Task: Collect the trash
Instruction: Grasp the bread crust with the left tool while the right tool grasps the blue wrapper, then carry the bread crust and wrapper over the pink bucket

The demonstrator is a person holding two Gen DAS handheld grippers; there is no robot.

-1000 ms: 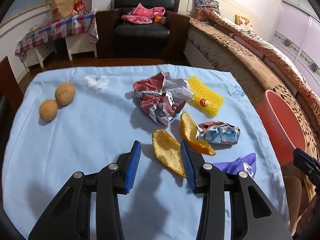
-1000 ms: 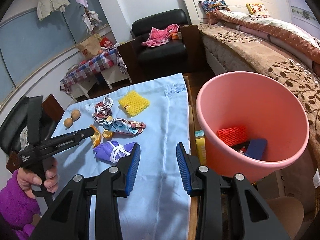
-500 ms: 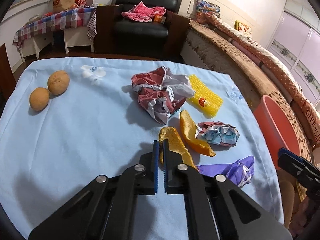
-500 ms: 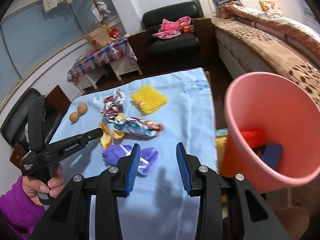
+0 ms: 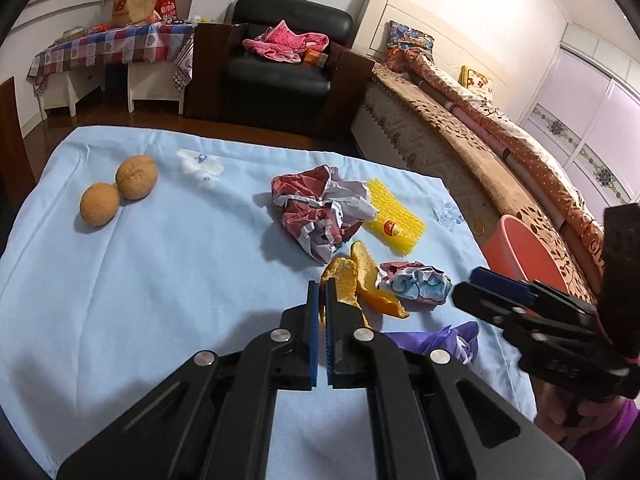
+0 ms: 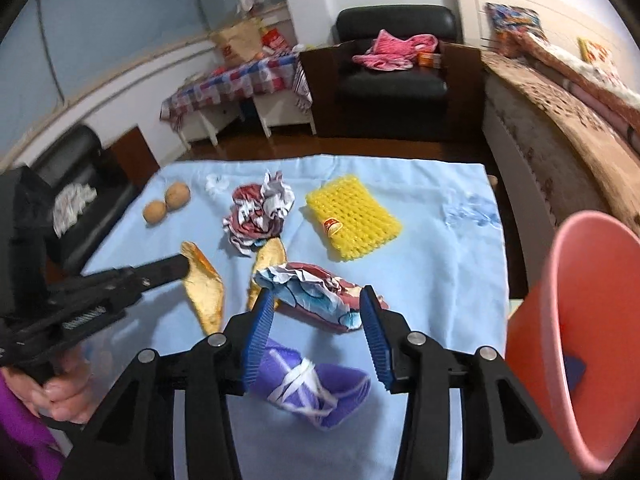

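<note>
Pinching orange peel (image 6: 204,288), left gripper (image 5: 322,300)

left gripper (image 5: 322,300): jaws pressed together, lower centre of frame
right gripper (image 6: 316,312): jaws opening, lower centre

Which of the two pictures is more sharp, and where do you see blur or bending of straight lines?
Left wrist view: sharp; the orange peel and walnuts have crisp edges and soft shadows. Right wrist view: motion-blurred, most on the pink bucket and the far wall. Both: fisheye bending, dark corners.
</note>
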